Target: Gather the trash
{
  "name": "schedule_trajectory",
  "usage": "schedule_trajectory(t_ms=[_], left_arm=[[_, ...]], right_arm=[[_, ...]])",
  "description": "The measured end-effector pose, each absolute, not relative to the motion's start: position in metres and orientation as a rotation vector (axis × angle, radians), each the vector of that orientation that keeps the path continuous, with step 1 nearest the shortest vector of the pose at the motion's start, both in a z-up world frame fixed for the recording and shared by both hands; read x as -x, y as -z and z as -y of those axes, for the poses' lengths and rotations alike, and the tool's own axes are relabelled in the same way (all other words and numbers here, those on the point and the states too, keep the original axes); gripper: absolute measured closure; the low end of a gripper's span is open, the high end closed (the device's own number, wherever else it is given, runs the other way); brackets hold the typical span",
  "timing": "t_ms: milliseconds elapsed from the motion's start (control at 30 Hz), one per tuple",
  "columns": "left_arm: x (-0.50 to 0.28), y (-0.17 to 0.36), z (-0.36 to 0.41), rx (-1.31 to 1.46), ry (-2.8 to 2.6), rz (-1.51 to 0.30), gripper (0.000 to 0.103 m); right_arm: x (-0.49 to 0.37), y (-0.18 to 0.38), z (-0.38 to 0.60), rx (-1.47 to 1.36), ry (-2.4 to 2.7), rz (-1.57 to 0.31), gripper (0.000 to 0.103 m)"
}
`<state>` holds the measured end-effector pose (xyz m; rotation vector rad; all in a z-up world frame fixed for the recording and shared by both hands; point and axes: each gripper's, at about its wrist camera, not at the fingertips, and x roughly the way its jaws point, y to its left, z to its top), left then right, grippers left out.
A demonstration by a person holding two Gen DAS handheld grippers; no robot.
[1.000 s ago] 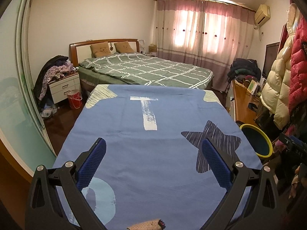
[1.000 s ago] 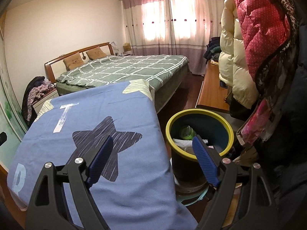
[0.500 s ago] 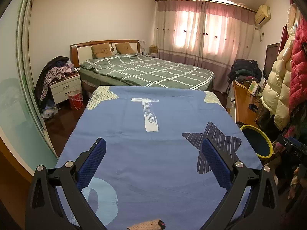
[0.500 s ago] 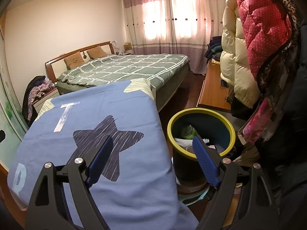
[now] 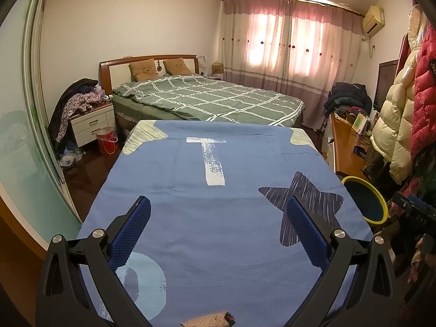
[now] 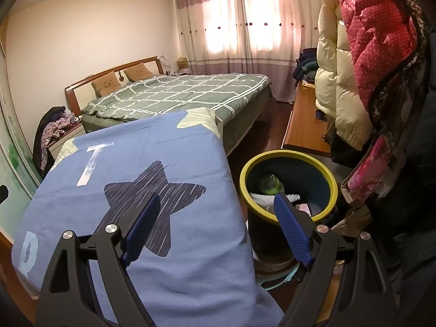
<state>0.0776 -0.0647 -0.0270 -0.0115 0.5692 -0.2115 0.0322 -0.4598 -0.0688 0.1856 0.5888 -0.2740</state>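
In the left wrist view the yellow-rimmed trash bin (image 5: 365,201) is half hidden behind the edge of the blue sheet (image 5: 218,204), so its contents cannot be seen, and a pinkish knitted item (image 5: 209,320) is cut off by the bottom edge. In the right wrist view the right gripper's finger (image 6: 291,229) covers part of the bin's (image 6: 288,158) white trash, and its base is hidden.

Bedroom, cream walls (image 5: 114,21). Far: double bed (image 5: 212,100), green checked cover, wooden headboard (image 5: 147,60). Pink curtains (image 5: 288,43) glowing with daylight at far right. White nightstand (image 5: 92,125) left of bed, clothes piled on top. Dark wooden floor (image 5: 87,174). Puffy coats (image 6: 368,62) hang right.
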Motion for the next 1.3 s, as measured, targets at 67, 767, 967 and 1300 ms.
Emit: schedule_trajectory(t_ms=[67, 767, 967, 1300], left_arm=[[-0.078, 0.027, 0.065, 0.011, 0.210, -0.569, 0.005], [-0.080, 0.034, 0.064, 0.007, 0.211, -0.584, 0.005], [-0.083, 0.037, 0.064, 0.007, 0.207, -0.592, 0.005], [-0.083, 0.037, 0.069, -0.005, 0.197, -0.593, 0.005]], right_arm=[[-0.032, 0.069, 0.459, -0.185, 0.273, -0.588, 0.022], [-0.033, 0.069, 0.460, -0.189, 0.274, -0.592, 0.022], [-0.033, 0.069, 0.460, -0.190, 0.273, -0.594, 0.022], [-0.033, 0.071, 0.459, -0.191, 0.271, -0.597, 0.022]])
